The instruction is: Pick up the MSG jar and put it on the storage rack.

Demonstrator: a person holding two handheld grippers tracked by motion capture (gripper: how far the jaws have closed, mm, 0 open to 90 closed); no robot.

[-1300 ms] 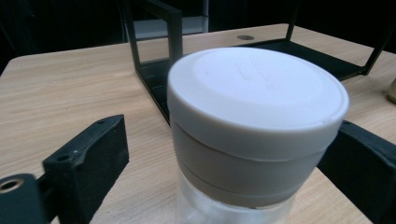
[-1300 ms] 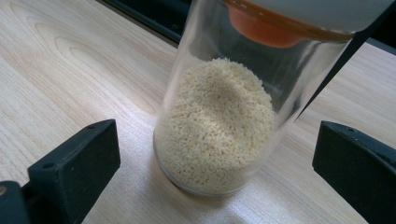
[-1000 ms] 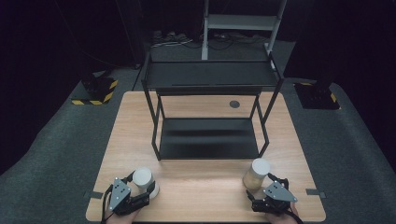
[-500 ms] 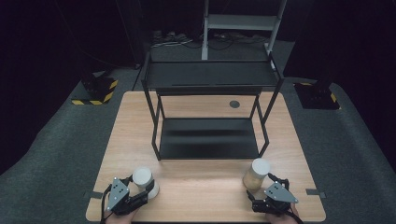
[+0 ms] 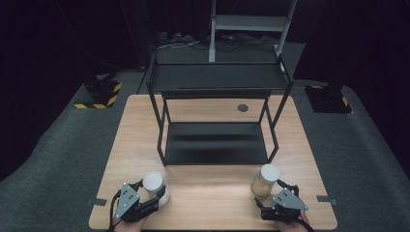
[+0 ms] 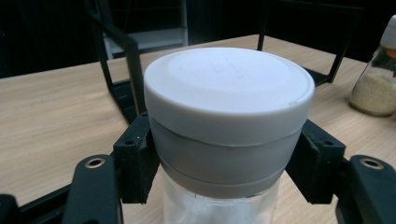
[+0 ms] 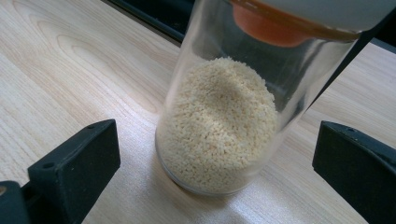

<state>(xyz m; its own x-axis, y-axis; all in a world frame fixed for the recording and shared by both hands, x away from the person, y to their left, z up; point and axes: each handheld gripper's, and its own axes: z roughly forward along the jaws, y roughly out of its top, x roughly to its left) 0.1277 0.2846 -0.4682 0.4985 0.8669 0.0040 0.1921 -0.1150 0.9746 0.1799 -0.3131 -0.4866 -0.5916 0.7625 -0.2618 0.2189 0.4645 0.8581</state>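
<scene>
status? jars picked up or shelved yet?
Done: left gripper is shut on the white-lidded jar, which stands on the table. In hand: right gripper is open around the grain jar, pads clear of the glass. Left: grip it, probably lift both; the black rack holds nothing.

Plastic, glass, wood and metal

Matt grey plastic lid (image 6: 229,88) on a clear jar (image 7: 224,126) of pale grains; light wood-grain bench (image 5: 217,193); matt black metal rack (image 5: 217,82); black plastic gripper (image 6: 229,172).
</scene>
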